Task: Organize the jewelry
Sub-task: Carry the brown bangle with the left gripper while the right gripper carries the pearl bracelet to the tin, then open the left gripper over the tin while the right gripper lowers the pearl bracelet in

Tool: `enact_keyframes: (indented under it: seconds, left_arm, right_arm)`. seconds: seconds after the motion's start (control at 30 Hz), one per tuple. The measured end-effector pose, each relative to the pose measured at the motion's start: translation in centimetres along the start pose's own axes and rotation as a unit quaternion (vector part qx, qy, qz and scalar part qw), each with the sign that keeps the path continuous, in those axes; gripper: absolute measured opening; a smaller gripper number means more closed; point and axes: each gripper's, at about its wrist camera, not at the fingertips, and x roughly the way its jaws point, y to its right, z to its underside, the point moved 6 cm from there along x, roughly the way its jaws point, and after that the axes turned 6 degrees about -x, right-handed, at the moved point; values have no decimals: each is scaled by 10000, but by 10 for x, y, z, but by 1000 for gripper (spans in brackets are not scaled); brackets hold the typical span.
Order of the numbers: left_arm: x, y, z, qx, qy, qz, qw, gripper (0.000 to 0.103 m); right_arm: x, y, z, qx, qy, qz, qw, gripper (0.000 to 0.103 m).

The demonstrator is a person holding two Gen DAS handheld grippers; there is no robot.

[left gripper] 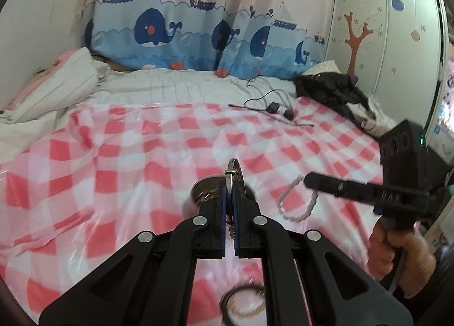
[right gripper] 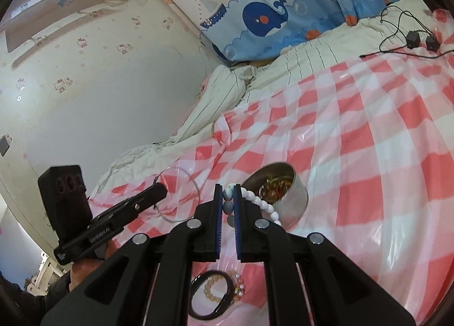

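A: Nearest us, what's left lying on the checked sheet [right gripper: 354, 156]?

B: A black bangle [right gripper: 211, 296] with an amber bead bracelet [right gripper: 238, 287] beside it, down between the arms of the right gripper [right gripper: 227, 201] — neither has been put away.

A: And the grippers themselves?

B: Both clenched on something. The right one pinches a white bead bracelet [right gripper: 262, 204], which dangles off to its side. The left gripper [left gripper: 229, 198] grips a thin silver bangle [left gripper: 234, 170] edge-on.

A: Where do they go?

B: Just beyond the fingers sits a round tin [right gripper: 286, 195], open, with gold-coloured pieces already inside. So I'd judge it about midway — some stowed, two pieces in the air, two waiting. Farther off, only chargers [right gripper: 422, 39] and curtain [left gripper: 198, 34].
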Motion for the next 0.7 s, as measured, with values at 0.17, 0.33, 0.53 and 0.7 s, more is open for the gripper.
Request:
enact_keyframes:
  seconds: [0.17,0.33,0.53,0.7]
  left_arm:
    - [35,6,-14,-266,-106,451,9986,3]
    - [98,-21,5,-559,-963,14,9938,4]
    - [100,-55,15,-805,-1202,-309,9890,34]
    - [86,-69,11,-854,-1075,-360,9899,43]
  right_arm:
    - [9,7,-14,-44,2,-15,10000,8]
    - [22,9,-24,-107,-68,-55,9999,8]
    - [49,2,-34,-131,-226,-291,9992,8]
    - [82,7,-34,72,-539,-283,9981,8]
